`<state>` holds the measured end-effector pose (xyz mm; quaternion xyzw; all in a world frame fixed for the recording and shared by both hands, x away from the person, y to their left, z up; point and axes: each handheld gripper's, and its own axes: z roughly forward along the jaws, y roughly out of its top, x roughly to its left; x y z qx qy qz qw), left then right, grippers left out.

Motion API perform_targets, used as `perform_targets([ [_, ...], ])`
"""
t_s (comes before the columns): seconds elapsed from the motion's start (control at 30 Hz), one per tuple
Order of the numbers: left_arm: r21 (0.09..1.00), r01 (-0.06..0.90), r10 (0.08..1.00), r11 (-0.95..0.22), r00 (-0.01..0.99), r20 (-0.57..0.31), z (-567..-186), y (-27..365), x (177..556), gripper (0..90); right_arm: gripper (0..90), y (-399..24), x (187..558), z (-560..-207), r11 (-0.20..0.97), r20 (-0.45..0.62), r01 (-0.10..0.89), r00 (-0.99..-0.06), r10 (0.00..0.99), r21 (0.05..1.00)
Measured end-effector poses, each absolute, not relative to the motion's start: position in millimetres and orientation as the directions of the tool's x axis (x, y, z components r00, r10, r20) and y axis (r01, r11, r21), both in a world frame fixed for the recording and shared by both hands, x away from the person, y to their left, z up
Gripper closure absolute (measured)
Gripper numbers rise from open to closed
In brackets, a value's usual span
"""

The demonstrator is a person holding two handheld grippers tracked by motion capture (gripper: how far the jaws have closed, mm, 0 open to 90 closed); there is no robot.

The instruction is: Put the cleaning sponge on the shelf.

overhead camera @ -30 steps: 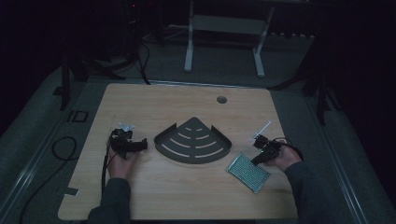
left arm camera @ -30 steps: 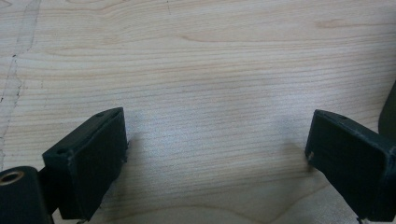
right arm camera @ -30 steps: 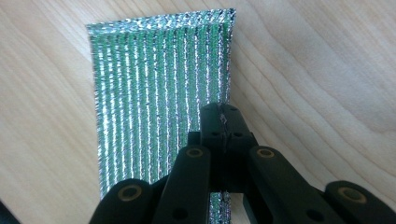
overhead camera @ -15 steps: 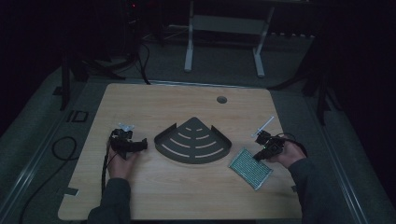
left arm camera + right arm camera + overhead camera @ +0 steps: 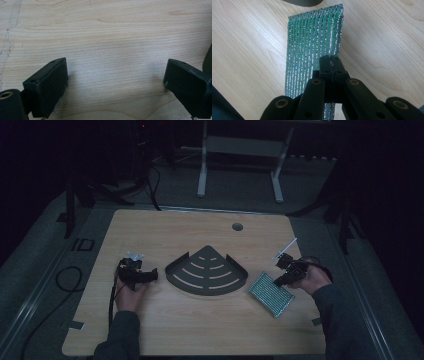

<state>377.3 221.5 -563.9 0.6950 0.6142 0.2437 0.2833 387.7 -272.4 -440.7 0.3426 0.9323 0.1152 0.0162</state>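
My right gripper point(image 5: 331, 62) pinches a green, silver-ribbed sparkly cloth point(image 5: 312, 45) near the table's point(image 5: 200, 330) right edge; my left gripper point(image 5: 116, 82) stands open.

Bare table point(image 5: 165, 227) lies open; dark corner shelf point(image 5: 206, 271) blocks the middle.

No legible text, label or number anywhere.

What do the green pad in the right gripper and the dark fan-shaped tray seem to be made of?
Green pad: probably a scouring sponge wrapped in metallic mesh, since its green ribs glitter silver. Fan-shaped tray: likely matt dark-coated metal or plastic, being thin-walled with clean curved slots. The right gripper pinches the pad's edge.
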Motion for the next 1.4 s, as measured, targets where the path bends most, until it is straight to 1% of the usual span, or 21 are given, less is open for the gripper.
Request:
perform_targets([
  [0.73, 0.694, 0.715, 0.992, -0.084, 0.126, -0.010, -564, 221, 377, 6.2, 89.9, -263, 396, -412, 0.739, 0.034, 0.616, -0.774, 0.632, 0.271],
  [1.4, 0.694, 0.715, 0.992, -0.085, 0.126, -0.008, -564, 222, 377, 6.2, 89.9, -240, 407, -393, 0.753, 0.015, 0.585, -0.793, 0.609, 0.301],
])
